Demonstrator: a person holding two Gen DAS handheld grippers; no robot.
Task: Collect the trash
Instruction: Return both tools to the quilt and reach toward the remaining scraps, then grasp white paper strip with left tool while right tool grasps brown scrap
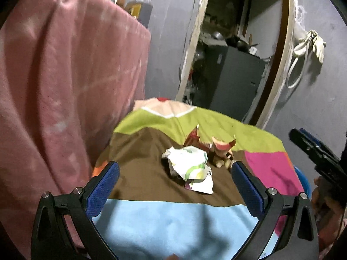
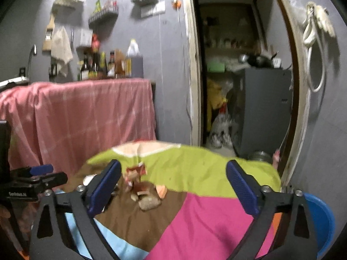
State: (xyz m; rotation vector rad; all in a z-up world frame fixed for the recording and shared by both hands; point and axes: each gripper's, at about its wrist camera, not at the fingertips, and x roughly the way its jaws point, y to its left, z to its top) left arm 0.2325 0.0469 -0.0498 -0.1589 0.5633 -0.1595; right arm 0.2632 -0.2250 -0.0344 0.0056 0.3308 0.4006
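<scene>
Trash lies on a table under a multicoloured cloth [image 1: 151, 221]. A crumpled white and green wrapper [image 1: 190, 164] sits on the brown patch. Behind it to the right are torn red and brown packet scraps [image 1: 216, 149]. My left gripper [image 1: 175, 173] is open and empty, its blue pads either side of the wrapper, short of it. In the right wrist view the red and brown scraps [image 2: 141, 186] lie on the brown patch of the cloth [image 2: 206, 216]. My right gripper [image 2: 173, 179] is open and empty, above the cloth. The other gripper [image 2: 39, 177] shows at the left edge.
A counter draped in pink cloth [image 2: 82, 117] stands left, with bottles [image 2: 108, 65] on top. An open doorway [image 2: 238, 86] shows a grey cabinet [image 2: 264, 108]. A blue bin rim [image 2: 321, 221] sits at the table's right. A white cable [image 1: 303, 60] hangs on the wall.
</scene>
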